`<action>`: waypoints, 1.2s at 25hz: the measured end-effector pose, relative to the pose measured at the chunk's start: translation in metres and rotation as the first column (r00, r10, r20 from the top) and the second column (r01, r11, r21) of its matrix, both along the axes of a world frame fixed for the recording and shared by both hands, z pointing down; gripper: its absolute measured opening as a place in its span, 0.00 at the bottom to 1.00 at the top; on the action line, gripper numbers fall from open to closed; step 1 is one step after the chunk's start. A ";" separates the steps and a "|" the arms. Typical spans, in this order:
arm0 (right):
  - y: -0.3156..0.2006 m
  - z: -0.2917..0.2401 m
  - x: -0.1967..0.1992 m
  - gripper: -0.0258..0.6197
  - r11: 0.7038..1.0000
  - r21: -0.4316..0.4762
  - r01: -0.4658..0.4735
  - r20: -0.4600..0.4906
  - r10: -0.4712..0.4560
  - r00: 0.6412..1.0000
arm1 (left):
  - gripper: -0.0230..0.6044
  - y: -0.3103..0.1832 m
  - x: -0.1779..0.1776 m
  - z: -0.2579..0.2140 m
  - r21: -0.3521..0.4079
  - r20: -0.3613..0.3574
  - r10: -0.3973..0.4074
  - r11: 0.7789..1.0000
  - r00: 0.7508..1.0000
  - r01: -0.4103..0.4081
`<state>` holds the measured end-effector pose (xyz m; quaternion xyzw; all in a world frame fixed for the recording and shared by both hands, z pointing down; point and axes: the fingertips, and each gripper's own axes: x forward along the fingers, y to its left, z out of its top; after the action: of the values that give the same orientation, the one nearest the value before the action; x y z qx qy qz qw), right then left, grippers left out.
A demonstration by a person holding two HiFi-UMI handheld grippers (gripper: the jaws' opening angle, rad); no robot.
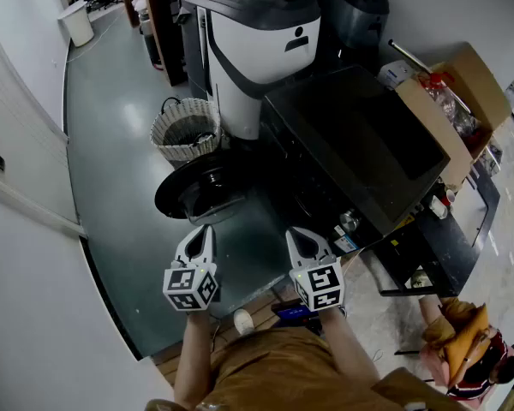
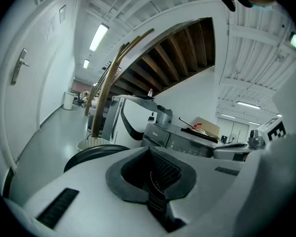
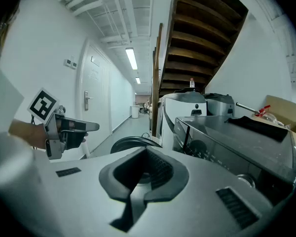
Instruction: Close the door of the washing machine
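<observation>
The washing machine (image 1: 360,148) has its round door (image 1: 197,193) swung open, beside the wicker basket (image 1: 186,129); left gripper (image 1: 201,230) and right gripper (image 1: 301,233) hover before it, jaws together, holding nothing

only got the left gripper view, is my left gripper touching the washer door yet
observer: no, the head view shows bare floor between the left gripper and the open door.
operator: right gripper holding anything
observer: no, the right gripper is shut and empty in its own view.
operator: whats past the door
observer: a wicker basket stands just beyond it, beside the white appliance.
</observation>
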<state>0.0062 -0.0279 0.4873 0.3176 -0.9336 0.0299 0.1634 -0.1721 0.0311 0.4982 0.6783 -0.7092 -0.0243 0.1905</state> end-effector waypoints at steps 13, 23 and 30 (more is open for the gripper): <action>-0.015 0.007 -0.008 0.06 1.000 -0.001 0.030 -0.012 -0.030 0.999 | 0.08 -0.011 -0.014 0.009 -0.002 0.007 -0.038 0.999 0.999 0.038; -0.038 0.025 -0.033 0.06 0.994 -0.044 0.099 -0.023 -0.100 0.995 | 0.14 -0.034 -0.051 0.042 -0.063 0.005 -0.085 0.994 0.996 0.086; -0.052 0.043 -0.053 0.06 0.986 -0.080 0.148 -0.050 -0.152 0.987 | 0.25 -0.056 -0.080 0.062 -0.109 0.010 -0.089 0.990 0.996 0.090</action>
<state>-0.0468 -0.0801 0.5298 0.2407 -0.9480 0.0443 0.2034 -0.2520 -0.0245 0.5604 0.6344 -0.7397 0.0079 0.2243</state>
